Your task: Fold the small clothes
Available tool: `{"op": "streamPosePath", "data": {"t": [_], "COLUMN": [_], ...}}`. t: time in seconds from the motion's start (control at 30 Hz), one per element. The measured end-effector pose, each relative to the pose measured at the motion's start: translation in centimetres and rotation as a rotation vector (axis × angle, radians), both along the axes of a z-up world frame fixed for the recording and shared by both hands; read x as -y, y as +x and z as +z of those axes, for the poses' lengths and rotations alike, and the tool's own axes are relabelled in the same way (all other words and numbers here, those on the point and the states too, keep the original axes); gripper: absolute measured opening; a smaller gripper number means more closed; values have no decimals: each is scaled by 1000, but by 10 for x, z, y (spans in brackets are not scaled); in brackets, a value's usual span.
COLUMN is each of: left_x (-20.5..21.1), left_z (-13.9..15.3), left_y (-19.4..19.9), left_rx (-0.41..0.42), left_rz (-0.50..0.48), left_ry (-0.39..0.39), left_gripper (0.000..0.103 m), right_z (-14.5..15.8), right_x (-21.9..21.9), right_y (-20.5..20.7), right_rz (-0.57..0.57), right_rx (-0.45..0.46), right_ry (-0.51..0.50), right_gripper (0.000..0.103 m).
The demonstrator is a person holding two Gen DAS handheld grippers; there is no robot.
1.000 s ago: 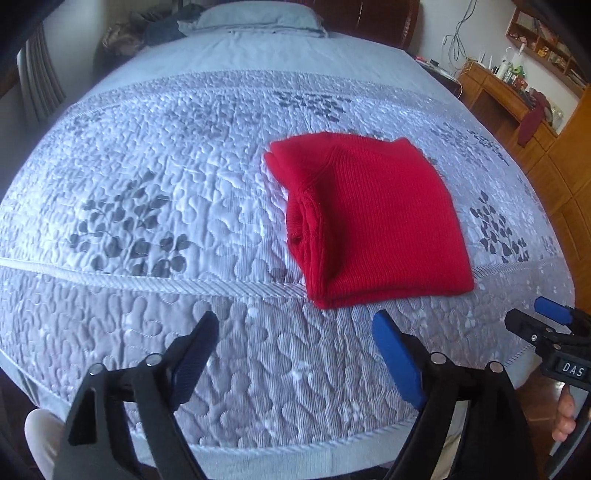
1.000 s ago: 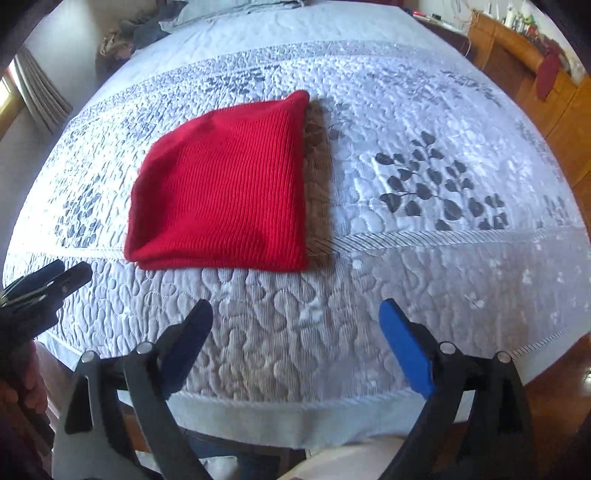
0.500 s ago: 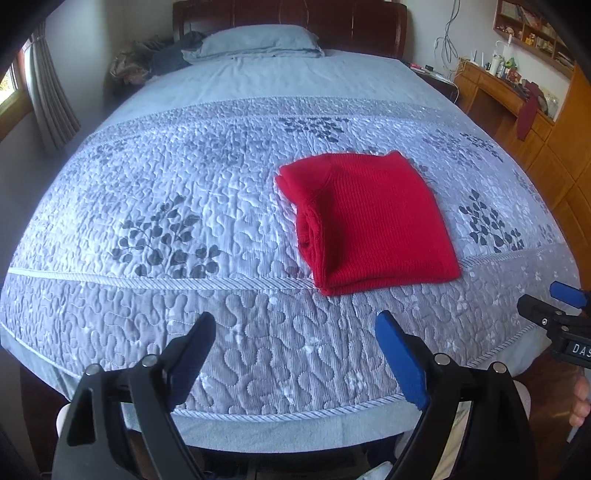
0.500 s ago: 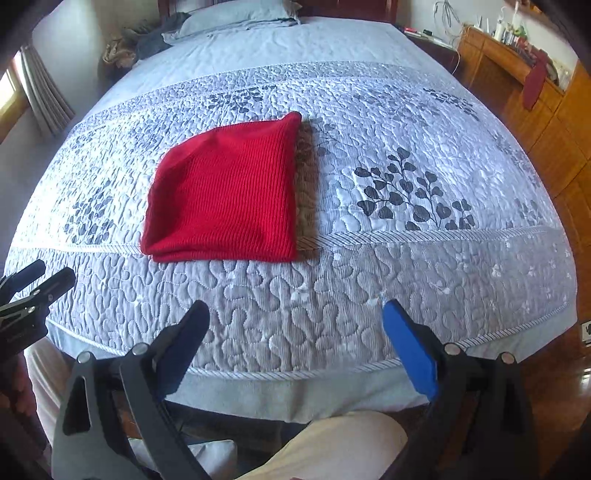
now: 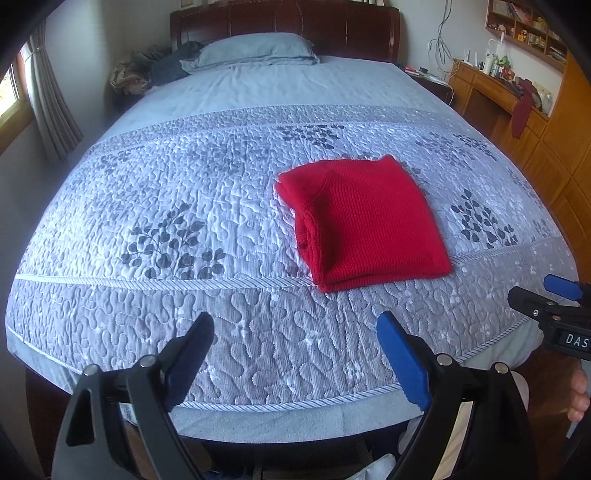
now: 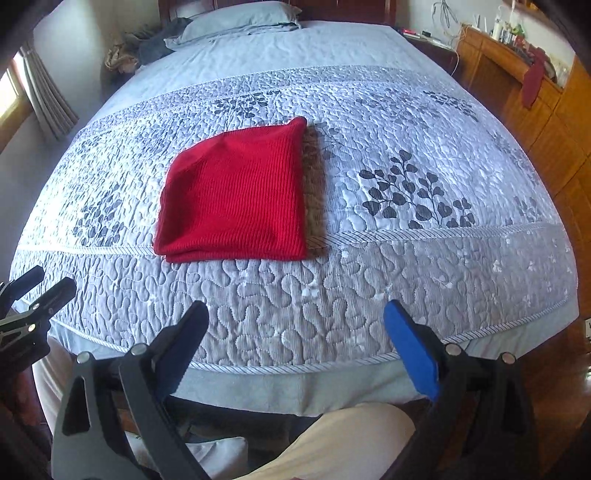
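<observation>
Left wrist view, from left to right: a window with a grey curtain (image 5: 51, 107) at the room's edge; the bed, covered by a grey quilted bedspread (image 5: 184, 206) printed with dark leaf sprigs, with a pale blue pillow (image 5: 255, 50) against the dark wooden headboard (image 5: 284, 16); the left gripper (image 5: 295, 334), low in the foreground above the foot of the bed, its two fingers spread wide and holding nothing. The red knitted garment (image 5: 364, 221) lies folded into a rough rectangle on the bedspread, right of centre, its thicker rolled edge toward the left and its near edge crossing the corded seam of the quilt. At the far right edge the right gripper (image 5: 554, 295) enters the view beside the bed, clear of the garment, in front of a wooden cabinet (image 5: 546, 147). Right wrist view: the left gripper appears at the left margin; the garment (image 6: 236, 199) lies left of centre, flat, casting a shadow along its right edge; the right gripper (image 6: 295, 321) is in the foreground with fingers well apart and empty, above the person's light trouser leg (image 6: 332, 443).
</observation>
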State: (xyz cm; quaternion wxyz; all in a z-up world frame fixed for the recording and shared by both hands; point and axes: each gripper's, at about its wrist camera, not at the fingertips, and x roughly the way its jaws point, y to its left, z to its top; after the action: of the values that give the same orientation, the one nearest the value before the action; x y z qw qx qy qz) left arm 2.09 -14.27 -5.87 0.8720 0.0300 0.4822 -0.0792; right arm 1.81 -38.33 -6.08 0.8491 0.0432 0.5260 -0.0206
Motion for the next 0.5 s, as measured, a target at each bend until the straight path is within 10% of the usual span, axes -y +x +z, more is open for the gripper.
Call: {"op": "streamPosePath", "data": {"t": [0.5], "left_x": [1], "left_z": [-1], "left_y": [-3], "left_rx": [5], "left_rz": [13], "left_ry": [0], "left_gripper": [90], "right_z": [-2], "right_x": [-2], "right_y": [-2], "right_rz": [6], "right_rx": [-5], "right_ry": [-3], "right_gripper": [95]}}
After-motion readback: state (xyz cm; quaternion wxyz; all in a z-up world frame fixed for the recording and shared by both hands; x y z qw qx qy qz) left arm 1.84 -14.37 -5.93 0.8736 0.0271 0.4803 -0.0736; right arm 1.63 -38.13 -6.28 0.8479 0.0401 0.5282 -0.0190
